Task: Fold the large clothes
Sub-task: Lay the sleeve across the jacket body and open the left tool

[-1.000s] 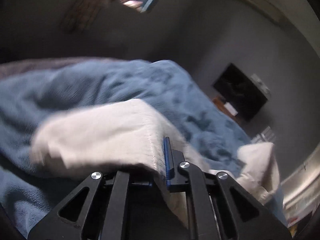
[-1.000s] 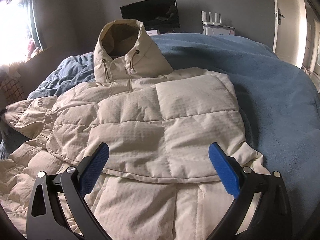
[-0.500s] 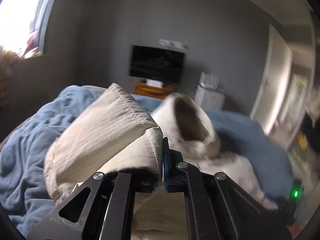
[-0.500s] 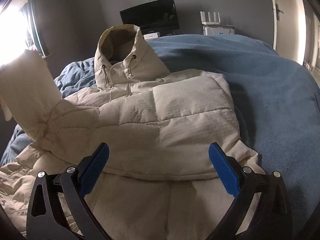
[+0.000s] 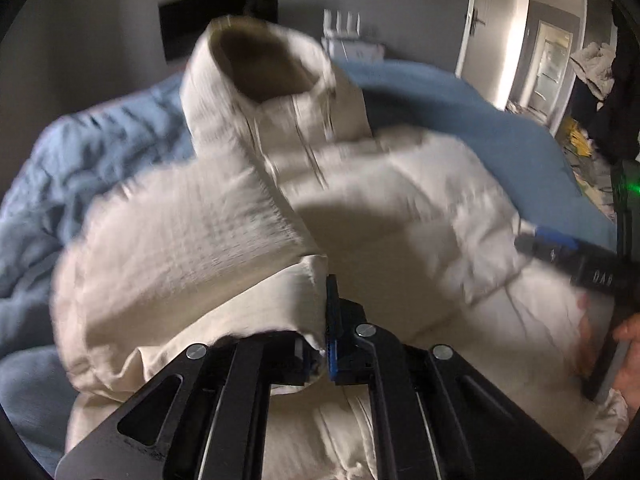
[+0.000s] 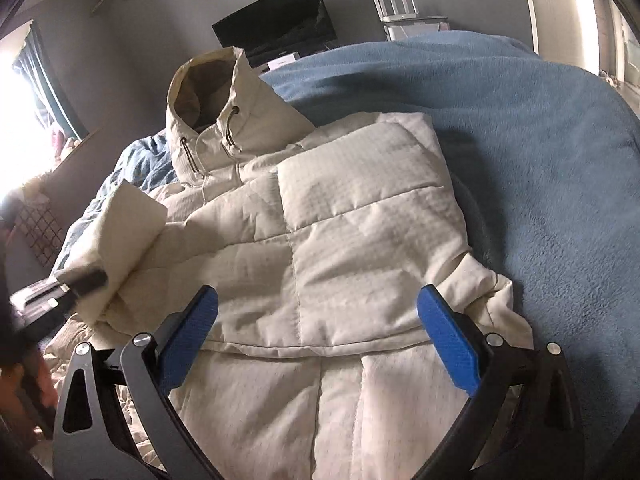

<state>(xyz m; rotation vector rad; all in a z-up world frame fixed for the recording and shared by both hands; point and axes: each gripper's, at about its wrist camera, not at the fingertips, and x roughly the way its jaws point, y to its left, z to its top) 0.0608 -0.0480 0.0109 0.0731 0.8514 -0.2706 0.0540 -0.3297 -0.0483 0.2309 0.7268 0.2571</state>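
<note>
The cream quilted jacket (image 6: 332,240) lies front-up on the blue blanket (image 6: 540,152), hood (image 6: 212,92) at the far end from both sets of fingers, the right side already folded in over the chest. The left gripper (image 5: 326,320) has its fingers pinched tight on the cuff of the left sleeve (image 5: 192,248), which bulges up and away just ahead of the pads — lifted clear of the body of the jacket. The right gripper (image 6: 320,340) stands wide open with nothing between its pads, the folded hem edge lying just beyond them. The jacket looks padded, soft and light but springy; a fold will likely puff back up unless pressed flat. Its shell looks smooth, so thick fill may slip from a shallow pinch — seams, cuffs and hem edges are probably the safest places to take hold.
</note>
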